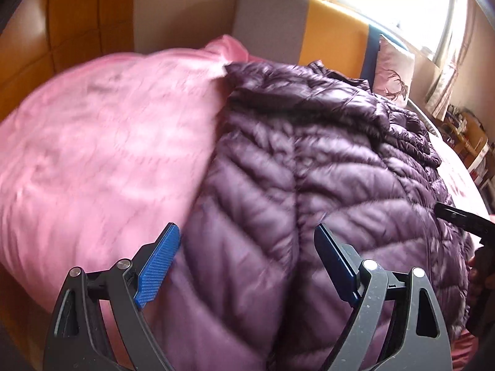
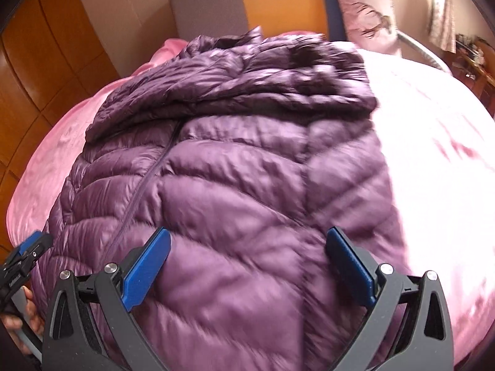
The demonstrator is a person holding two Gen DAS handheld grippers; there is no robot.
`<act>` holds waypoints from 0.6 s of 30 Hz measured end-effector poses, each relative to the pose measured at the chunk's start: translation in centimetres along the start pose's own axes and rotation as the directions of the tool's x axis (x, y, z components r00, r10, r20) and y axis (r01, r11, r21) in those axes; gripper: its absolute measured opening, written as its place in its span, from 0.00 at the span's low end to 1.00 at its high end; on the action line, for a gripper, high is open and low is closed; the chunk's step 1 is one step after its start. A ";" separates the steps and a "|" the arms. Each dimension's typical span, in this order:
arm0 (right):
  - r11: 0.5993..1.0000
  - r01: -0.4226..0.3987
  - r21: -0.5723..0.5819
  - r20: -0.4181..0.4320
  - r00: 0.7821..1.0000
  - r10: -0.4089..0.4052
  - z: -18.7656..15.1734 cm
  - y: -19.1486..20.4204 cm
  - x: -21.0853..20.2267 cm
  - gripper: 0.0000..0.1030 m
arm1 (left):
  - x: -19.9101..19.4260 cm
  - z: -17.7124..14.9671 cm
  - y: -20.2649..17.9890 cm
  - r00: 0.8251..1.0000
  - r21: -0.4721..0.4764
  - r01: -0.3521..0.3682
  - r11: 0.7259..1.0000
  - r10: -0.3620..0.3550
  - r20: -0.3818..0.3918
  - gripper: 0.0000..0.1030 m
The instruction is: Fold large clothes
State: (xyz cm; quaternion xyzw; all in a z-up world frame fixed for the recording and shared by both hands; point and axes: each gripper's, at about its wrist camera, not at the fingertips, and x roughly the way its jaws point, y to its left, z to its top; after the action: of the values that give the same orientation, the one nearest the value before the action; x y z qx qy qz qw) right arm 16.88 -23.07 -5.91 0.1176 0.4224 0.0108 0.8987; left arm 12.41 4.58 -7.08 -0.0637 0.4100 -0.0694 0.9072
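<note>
A purple quilted down jacket (image 1: 309, 167) lies spread on a bed with a pink cover (image 1: 92, 142). In the right wrist view the jacket (image 2: 235, 179) shows its front zip and a bunched collar end at the far side. My left gripper (image 1: 247, 247) is open and empty, hovering over the jacket's near left part. My right gripper (image 2: 247, 250) is open and empty, hovering over the jacket's near middle. The right gripper's tip shows at the right edge of the left wrist view (image 1: 464, 219); the left gripper shows at the lower left of the right wrist view (image 2: 27, 256).
A padded headboard in grey, orange and blue (image 1: 334, 37) stands beyond the jacket, with a pink pillow (image 1: 393, 71) against it. Wooden wardrobe panels (image 2: 46, 71) are at the left. A window with curtains (image 1: 402, 0) and a cluttered shelf (image 1: 464, 136) are at the right.
</note>
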 end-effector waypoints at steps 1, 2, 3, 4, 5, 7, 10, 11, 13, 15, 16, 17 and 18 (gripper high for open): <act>1.000 0.008 0.009 0.004 1.000 -0.008 -0.4 -0.5 -0.5 0.98 | -0.2 -0.4 0.7 1.000 -0.020 0.025 0.999 -0.026 -0.018 0.85; 1.000 0.015 0.024 0.007 1.000 -0.015 -1.0 -1.3 -1.2 0.98 | -0.5 -1.0 1.7 0.997 -0.050 0.064 0.997 -0.066 -0.037 0.82; 0.999 0.019 0.037 0.012 1.000 -0.020 -1.6 -2.0 -1.9 0.98 | -0.8 -1.5 2.2 0.995 -0.063 0.087 0.994 -0.090 -0.046 0.81; 0.999 0.024 0.045 0.014 1.000 -0.024 -2.1 -2.7 -2.5 0.98 | -1.1 -2.0 2.7 0.992 -0.069 0.108 0.992 -0.112 -0.056 0.79; 0.998 0.029 0.053 0.015 0.999 -0.030 -2.5 -3.4 -3.0 0.98 | -1.4 -2.6 3.1 0.990 -0.069 0.125 0.990 -0.129 -0.065 0.76; 0.997 0.050 0.065 0.010 0.999 -0.051 -3.9 -4.6 -4.1 0.98 | -2.1 -3.8 3.7 0.984 -0.060 0.154 0.986 -0.159 -0.083 0.73; 0.995 0.042 0.091 -0.031 0.999 -0.040 -6.2 -6.3 -5.1 0.97 | -2.7 -5.2 4.2 0.972 -0.069 0.203 0.977 -0.209 -0.108 0.73; 0.994 0.031 0.101 -0.045 0.999 -0.027 -7.0 -6.7 -5.3 0.96 | -2.7 -5.6 4.2 0.967 -0.074 0.217 0.973 -0.225 -0.117 0.73; 0.992 -0.014 0.122 -0.066 0.998 0.023 -8.3 -7.2 -5.7 0.84 | -2.7 -6.2 4.2 0.959 -0.087 0.239 0.967 -0.249 -0.137 0.68; 0.987 -0.069 0.148 -0.081 0.993 0.082 -9.4 -7.5 -6.0 0.70 | -2.6 -6.4 4.1 0.953 -0.096 0.255 0.962 -0.267 -0.142 0.63; 0.982 -0.101 0.161 -0.087 0.990 0.116 -9.9 -7.3 -6.1 0.60 | -2.6 -6.4 3.9 0.947 -0.098 0.275 0.956 -0.287 -0.147 0.51; 0.978 -0.123 0.167 -0.090 0.986 0.139 -10.2 -7.2 -6.2 0.54 | -2.6 -6.4 3.7 0.939 -0.099 0.297 0.950 -0.309 -0.151 0.39; 0.973 -0.148 0.175 -0.094 0.982 0.166 -10.3 -7.1 -6.2 0.41 | -2.8 -6.4 3.4 0.930 -0.094 0.323 0.942 -0.335 -0.154 0.34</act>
State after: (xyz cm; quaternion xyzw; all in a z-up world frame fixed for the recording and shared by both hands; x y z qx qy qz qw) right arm 4.49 -28.59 -9.13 0.2247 0.4591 0.0528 0.8579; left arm 6.04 8.08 -9.78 -0.1557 0.4704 -0.2118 0.8424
